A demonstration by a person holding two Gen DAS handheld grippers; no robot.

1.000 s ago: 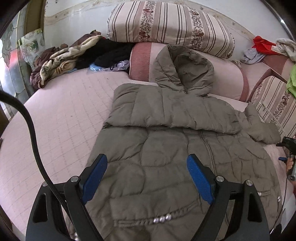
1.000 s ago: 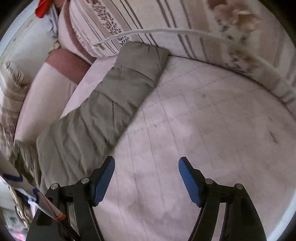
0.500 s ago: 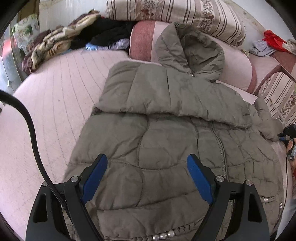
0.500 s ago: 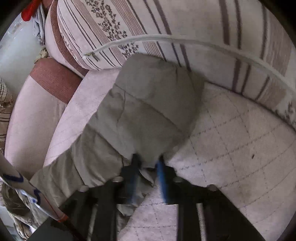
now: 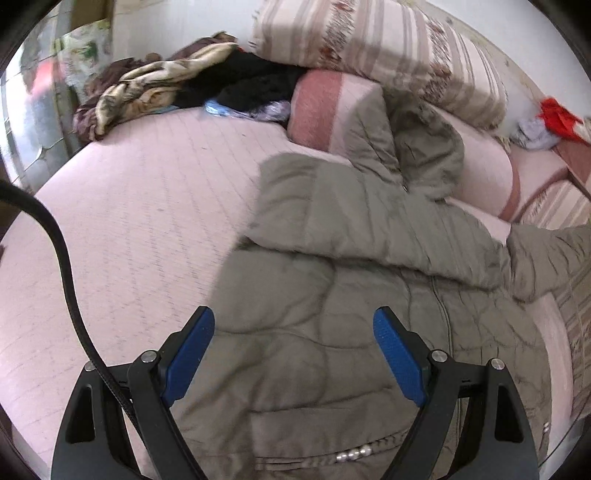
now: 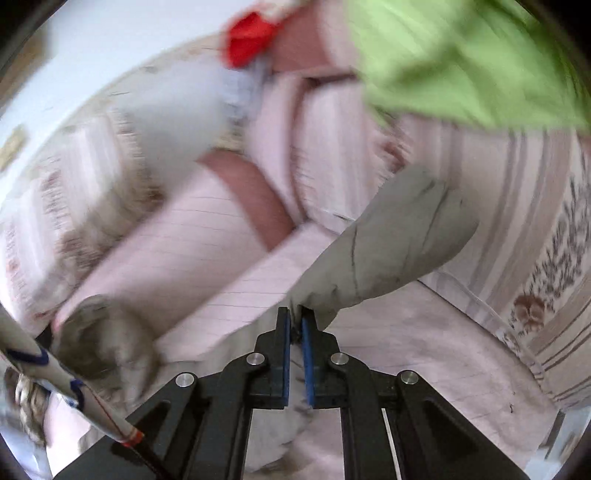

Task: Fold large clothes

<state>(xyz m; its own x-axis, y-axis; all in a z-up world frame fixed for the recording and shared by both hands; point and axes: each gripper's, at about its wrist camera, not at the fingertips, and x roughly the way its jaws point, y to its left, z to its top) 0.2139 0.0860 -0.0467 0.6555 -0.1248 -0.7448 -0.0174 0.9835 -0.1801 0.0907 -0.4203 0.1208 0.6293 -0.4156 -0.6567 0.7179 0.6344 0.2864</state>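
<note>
- Two claws work over one bed [image 5: 140,206] with a pink quilted cover.
- The olive padded jacket [image 5: 332,295] lies flat on the bed, with its front up and the zipper closed.
- Its hood [image 5: 417,147] rests against the pink bolster [image 5: 325,99] at the head edge of the bed.
- One sleeve [image 5: 343,206] is folded across the chest of the jacket.
- The left claw [image 5: 295,354] hangs above the lower part of the jacket with its blue pads wide apart; nothing is between them.
- The right claw [image 6: 294,332] has just been closing, and its pads are now pinched on the other sleeve [image 6: 391,251] near the cuff.
- This sleeve is lifted off the bed and hangs in the air at the side edge of the bed, in front of a striped cushion [image 6: 535,229].
- A pile of clothes [image 5: 155,88] lies at the far corner of the bed, well apart from the jacket.
- A green cloth [image 6: 461,55] and a red cloth [image 6: 247,33] lie behind the bolsters; both are blurred.
</note>
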